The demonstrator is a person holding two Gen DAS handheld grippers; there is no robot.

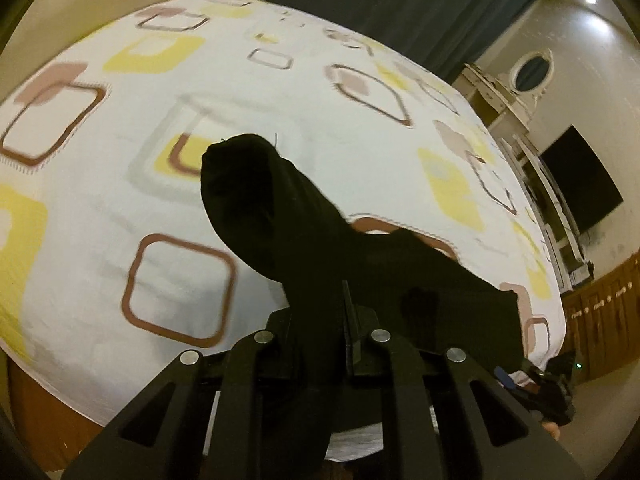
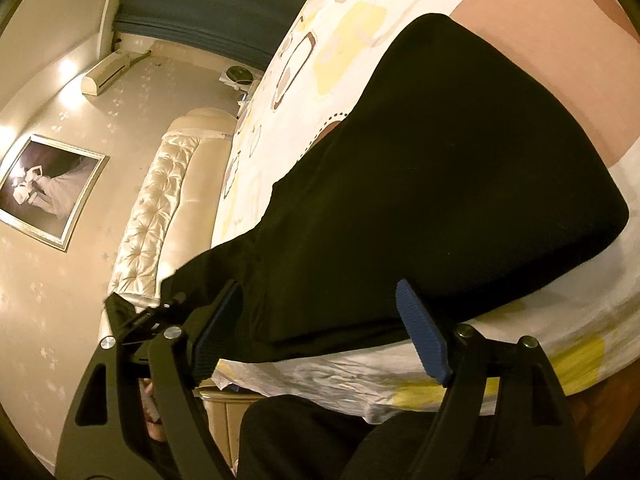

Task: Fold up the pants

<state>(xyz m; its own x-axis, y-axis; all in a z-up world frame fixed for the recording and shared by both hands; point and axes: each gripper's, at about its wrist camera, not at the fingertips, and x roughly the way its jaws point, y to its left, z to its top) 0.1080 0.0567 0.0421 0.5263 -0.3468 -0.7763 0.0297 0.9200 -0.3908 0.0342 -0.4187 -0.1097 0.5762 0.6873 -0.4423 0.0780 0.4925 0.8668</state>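
Left wrist view: the left gripper [image 1: 320,320] has its fingers together, clamped on a bunch of the black pants [image 1: 280,216]. The cloth rises out of the fingers and runs forward and away over the patterned bed [image 1: 100,184], ending in a rounded open end that looks like a leg cuff, though the dark makes that hard to confirm. A second fold of the pants drapes off toward the bed's right edge. The rest of the bed beyond the cloth is bare sheet.

Right wrist view: the right gripper [image 2: 320,336] has its fingers [image 2: 420,336] well apart, straddling the pants [image 2: 440,168] near the bed's near edge; the pads stand to either side of the cloth and I cannot tell that either presses on it. From here the pants' long axis runs forward and to the right across the bed [image 2: 360,40], toward a rounded folded end. At the left, a strip of cloth lifts off toward the other gripper.

So the cloth lies straight ahead of both; the left one holds the raised end, while the right one sits at the flat part by the near edge, likely best placed to pin or take it for the fold.
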